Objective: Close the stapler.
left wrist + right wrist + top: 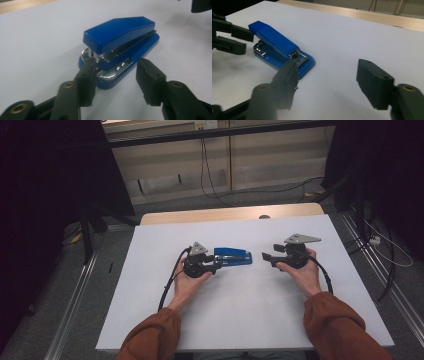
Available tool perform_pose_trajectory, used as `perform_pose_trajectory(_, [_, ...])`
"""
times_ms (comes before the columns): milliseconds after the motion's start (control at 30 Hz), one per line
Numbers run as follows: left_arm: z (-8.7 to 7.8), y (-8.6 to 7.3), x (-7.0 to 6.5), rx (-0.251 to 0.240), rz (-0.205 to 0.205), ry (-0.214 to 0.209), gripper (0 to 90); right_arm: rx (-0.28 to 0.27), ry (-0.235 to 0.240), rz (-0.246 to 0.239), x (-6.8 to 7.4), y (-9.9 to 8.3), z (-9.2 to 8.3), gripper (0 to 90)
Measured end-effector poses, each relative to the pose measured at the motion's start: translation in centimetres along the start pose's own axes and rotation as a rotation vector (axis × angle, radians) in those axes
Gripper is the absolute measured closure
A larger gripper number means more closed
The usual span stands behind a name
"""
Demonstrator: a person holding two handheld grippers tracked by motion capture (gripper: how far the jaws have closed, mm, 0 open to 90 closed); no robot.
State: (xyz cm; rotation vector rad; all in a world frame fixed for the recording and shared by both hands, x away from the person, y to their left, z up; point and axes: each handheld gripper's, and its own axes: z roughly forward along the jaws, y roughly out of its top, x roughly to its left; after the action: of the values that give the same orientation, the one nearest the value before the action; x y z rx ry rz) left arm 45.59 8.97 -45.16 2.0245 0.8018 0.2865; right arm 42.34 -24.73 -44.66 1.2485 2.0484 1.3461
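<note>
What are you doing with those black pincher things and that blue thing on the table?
A person holds a black two-jaw gripper in each hand over a white table. Between them lies a blue plastic stapler with shiny metal parts. The left gripper is right at one end of the stapler with its jaws open around that end, not squeezing it. The right gripper points at the other end from a little way off, jaws open and empty.

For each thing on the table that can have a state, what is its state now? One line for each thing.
Blue stapler: closed, lying flat on the white table, not lifted.
Left gripper: open, jaws on either side of the stapler's end, pads not pressing on it.
Right gripper: open, nothing between its jaws, apart from the stapler's other end.
</note>
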Motion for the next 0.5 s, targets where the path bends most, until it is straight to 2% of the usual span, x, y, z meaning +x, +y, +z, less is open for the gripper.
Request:
perform_pose_trajectory(133, [-0.4,-0.1,0.3,-0.006,-0.022,0.019,40.6,-0.013,-0.009,0.010,0.1,0.0,-0.1,25.0])
perform_pose_trajectory(233, [-0.8,0.1,0.6,-0.004,-0.013,0.051,30.3,-0.013,-0.012,0.014,0.2,0.1,-0.1,19.1])
perform_pose_trajectory(300, [-1.1,0.2,0.8,-0.013,-0.026,0.058,23.7,0.004,-0.024,-0.009,0.3,0.0,0.0,16.4])
perform_pose_trajectory(400, [-1.5,0.3,1.0,-0.032,-0.030,0.078,13.7,0.002,-0.020,-0.016,0.5,0.1,0.0,12.6])
perform_pose_trajectory(500, [-2.0,0.3,1.2,-0.037,-0.040,0.064,6.5,-0.021,-0.015,-0.009,0.8,0.3,-0.2,8.5])
